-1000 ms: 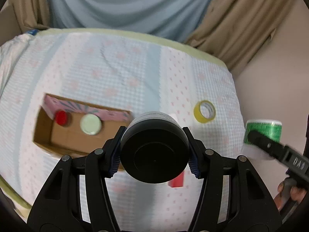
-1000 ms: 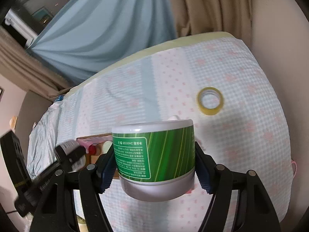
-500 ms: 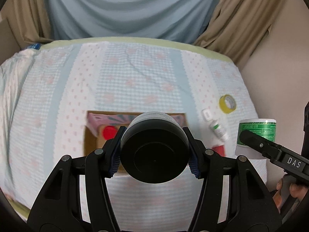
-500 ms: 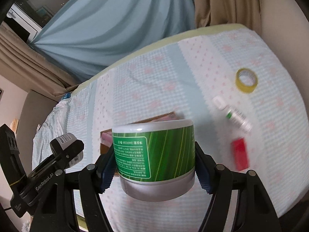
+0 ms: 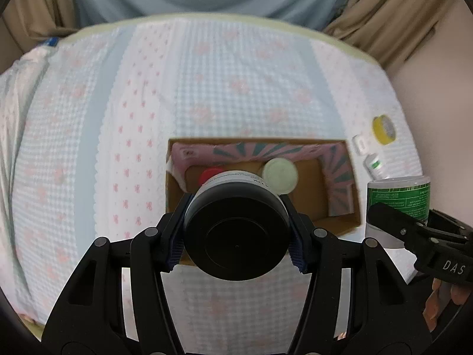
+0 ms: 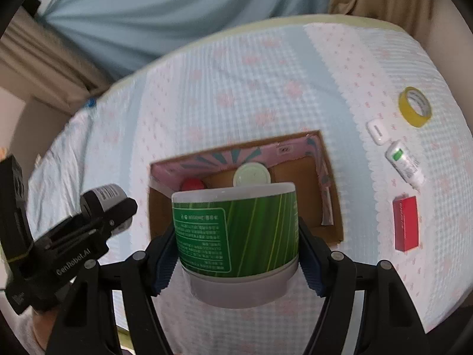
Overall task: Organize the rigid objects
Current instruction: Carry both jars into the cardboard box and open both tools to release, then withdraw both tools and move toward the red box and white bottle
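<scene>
My left gripper (image 5: 236,236) is shut on a black-lidded jar (image 5: 236,230) and holds it above the near edge of an open cardboard box (image 5: 340,207). My right gripper (image 6: 236,254) is shut on a green-labelled white tub (image 6: 236,230), also held above the box (image 6: 331,207). Inside the box stand a red-capped item (image 6: 192,184) and a pale green-lidded jar (image 6: 251,175). The right gripper with its tub (image 5: 397,198) shows at the right of the left wrist view; the left gripper (image 6: 97,216) shows at the left of the right wrist view.
On the bedspread right of the box lie a yellow tape roll (image 6: 414,110), a small white case (image 6: 377,131), a small white bottle (image 6: 404,162) and a red box (image 6: 405,223). Curtains and a wall border the bed behind and right.
Both grippers have moved with their loads toward the cardboard box, which now sits centred and closer below them. Both grips are unchanged.
</scene>
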Tool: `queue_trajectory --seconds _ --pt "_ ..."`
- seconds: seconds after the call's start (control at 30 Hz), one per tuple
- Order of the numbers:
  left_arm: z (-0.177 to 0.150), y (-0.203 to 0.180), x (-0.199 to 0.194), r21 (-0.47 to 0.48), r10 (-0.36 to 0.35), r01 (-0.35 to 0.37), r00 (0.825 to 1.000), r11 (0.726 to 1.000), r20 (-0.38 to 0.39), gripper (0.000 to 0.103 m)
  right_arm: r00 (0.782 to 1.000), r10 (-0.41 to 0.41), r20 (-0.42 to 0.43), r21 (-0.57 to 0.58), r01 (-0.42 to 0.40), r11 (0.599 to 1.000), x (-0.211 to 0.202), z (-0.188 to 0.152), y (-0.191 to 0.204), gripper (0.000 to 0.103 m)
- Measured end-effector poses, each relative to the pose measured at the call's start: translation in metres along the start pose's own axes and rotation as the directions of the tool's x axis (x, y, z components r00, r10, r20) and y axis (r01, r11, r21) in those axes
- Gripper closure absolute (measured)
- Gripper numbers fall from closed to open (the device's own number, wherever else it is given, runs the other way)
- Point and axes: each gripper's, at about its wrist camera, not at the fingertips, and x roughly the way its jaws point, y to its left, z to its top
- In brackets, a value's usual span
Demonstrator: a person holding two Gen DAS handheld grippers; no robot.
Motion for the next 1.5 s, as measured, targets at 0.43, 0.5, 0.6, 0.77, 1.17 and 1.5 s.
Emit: queue_trajectory --seconds 0.43,0.5,0.6,0.77,1.17,1.5 --pt "0.002 0.002 0.125 0.079 0.054 -0.039 0.980 0.996 -0.190 0.050 0.984 -0.086 -0.155 -0.254 0.044 0.966 0.128 -0.004 -0.009 0.036" --pt "-0.003 -0.001 0.140 0.104 0.062 -0.040 0.974 0.994 -0.218 0.050 0.982 -0.100 -0.162 -0.285 0.050 0.957 0.138 -0.006 -0.010 0.036" --pt "-0.015 -0.004 0.157 0.125 0.071 -0.038 0.960 0.991 -0.272 0.050 0.975 -0.102 -0.196 -0.281 0.044 0.959 0.151 -0.010 -0.015 0.036" --pt "-0.027 -0.002 0.166 0.147 0.108 -0.066 0.948 0.987 -0.299 0.050 0.968 -0.131 -0.213 -0.265 0.072 0.961 0.158 -0.013 -0.028 0.036" --pt "-0.030 -0.006 0.132 0.151 0.060 -0.027 0.975 0.988 -0.214 0.000 0.964 -0.177 -0.197 -0.370 0.094 0.924 0.152 -0.017 -0.030 0.000" --pt "-0.036 -0.002 0.099 0.119 0.070 -0.050 0.983 0.992 -0.170 0.000 0.983 -0.143 -0.114 -0.372 0.091 0.924 0.113 -0.031 -0.026 0.000"
